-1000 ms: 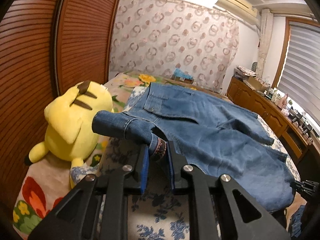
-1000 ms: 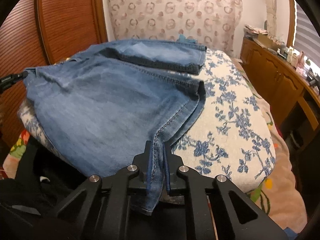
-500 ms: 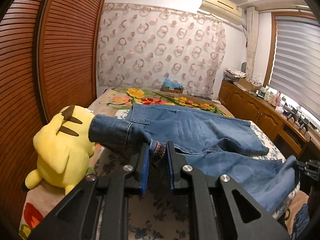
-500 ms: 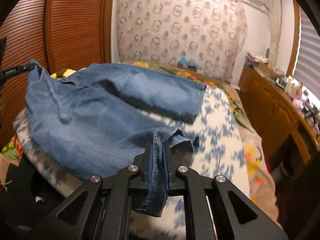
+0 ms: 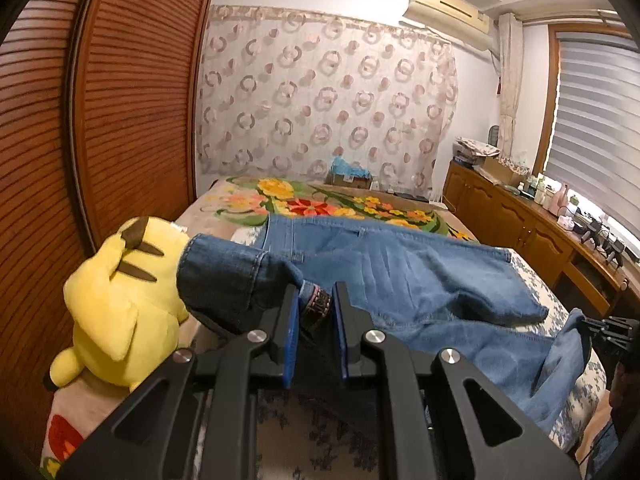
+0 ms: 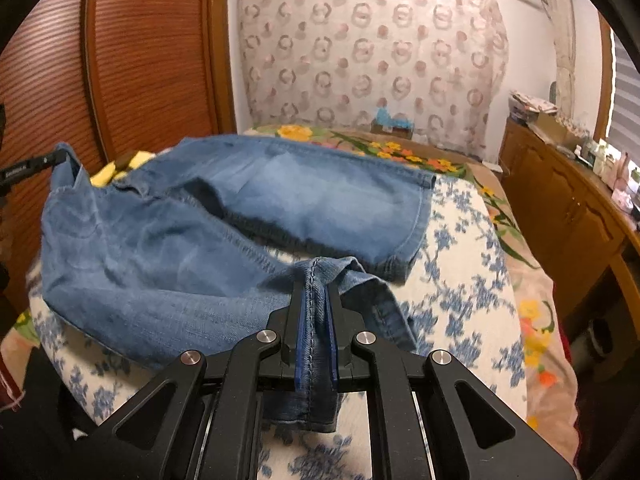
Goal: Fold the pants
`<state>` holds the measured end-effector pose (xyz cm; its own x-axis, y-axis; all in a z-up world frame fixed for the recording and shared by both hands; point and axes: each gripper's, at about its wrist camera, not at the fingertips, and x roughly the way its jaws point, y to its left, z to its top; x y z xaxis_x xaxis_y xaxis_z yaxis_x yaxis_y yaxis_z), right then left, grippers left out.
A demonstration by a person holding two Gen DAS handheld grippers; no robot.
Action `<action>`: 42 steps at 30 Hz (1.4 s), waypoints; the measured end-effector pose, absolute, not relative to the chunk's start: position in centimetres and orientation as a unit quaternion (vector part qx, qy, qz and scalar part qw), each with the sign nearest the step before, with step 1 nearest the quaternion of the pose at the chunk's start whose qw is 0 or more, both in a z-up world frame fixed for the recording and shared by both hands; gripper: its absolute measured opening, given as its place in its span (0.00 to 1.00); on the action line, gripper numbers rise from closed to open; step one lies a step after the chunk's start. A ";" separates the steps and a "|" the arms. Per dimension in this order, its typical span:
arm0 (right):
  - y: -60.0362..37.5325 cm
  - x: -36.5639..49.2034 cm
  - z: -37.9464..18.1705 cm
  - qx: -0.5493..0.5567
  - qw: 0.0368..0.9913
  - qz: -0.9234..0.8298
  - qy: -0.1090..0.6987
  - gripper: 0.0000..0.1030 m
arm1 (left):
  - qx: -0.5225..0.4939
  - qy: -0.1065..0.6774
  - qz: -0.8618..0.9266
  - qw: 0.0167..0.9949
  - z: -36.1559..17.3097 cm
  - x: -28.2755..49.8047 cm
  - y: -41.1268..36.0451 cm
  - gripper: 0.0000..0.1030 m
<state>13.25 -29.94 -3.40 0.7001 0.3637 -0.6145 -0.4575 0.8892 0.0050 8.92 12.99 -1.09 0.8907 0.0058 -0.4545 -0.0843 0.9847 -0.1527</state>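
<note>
Blue denim pants (image 5: 400, 276) lie spread across the bed. My left gripper (image 5: 316, 300) is shut on the waistband, near a brown patch, and holds it lifted. My right gripper (image 6: 316, 296) is shut on the hem of one pant leg (image 6: 312, 320) and holds it raised above the bed. The pants (image 6: 180, 240) hang between the two grippers. The other leg (image 6: 320, 192) lies flat on the floral cover. The right gripper also shows at the right edge of the left wrist view (image 5: 608, 326).
A yellow plush toy (image 5: 116, 312) sits at the bed's left side by the wooden louvred wardrobe (image 5: 100, 120). A wooden cabinet (image 6: 560, 208) with several small items runs along the right. A box (image 5: 348, 176) stands at the bed's far end before the curtain.
Both grippers have lifted their ends of the pants up off the bed. The near leg now hangs slack and bunched between them.
</note>
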 end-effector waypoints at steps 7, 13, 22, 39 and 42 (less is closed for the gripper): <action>-30.1 15.5 -1.7 -0.075 0.923 0.229 0.301 0.06 | -0.077 0.230 0.025 0.970 0.3 12.5 13.0 0.12; -30.9 17.6 0.3 -0.068 0.929 0.222 0.287 0.06 | -0.077 0.222 0.032 0.971 2.1 15.5 13.7 0.12; -31.9 21.1 2.4 -0.067 0.939 0.202 0.272 0.06 | -0.074 0.211 0.030 0.974 3.7 21.7 14.2 0.12; -31.7 29.7 0.5 -0.063 0.933 0.155 0.318 0.06 | -0.066 0.254 0.018 0.965 1.1 35.1 13.6 0.12; -31.5 31.2 -0.4 -0.071 0.930 0.148 0.328 0.06 | -0.062 0.265 0.023 0.962 0.2 36.3 13.5 0.12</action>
<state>31.22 -31.50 -0.35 0.7412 0.2282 -0.6313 -0.3218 0.9461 -0.0358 36.26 13.54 0.16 0.8583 0.0117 -0.5131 -0.0772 0.9913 -0.1067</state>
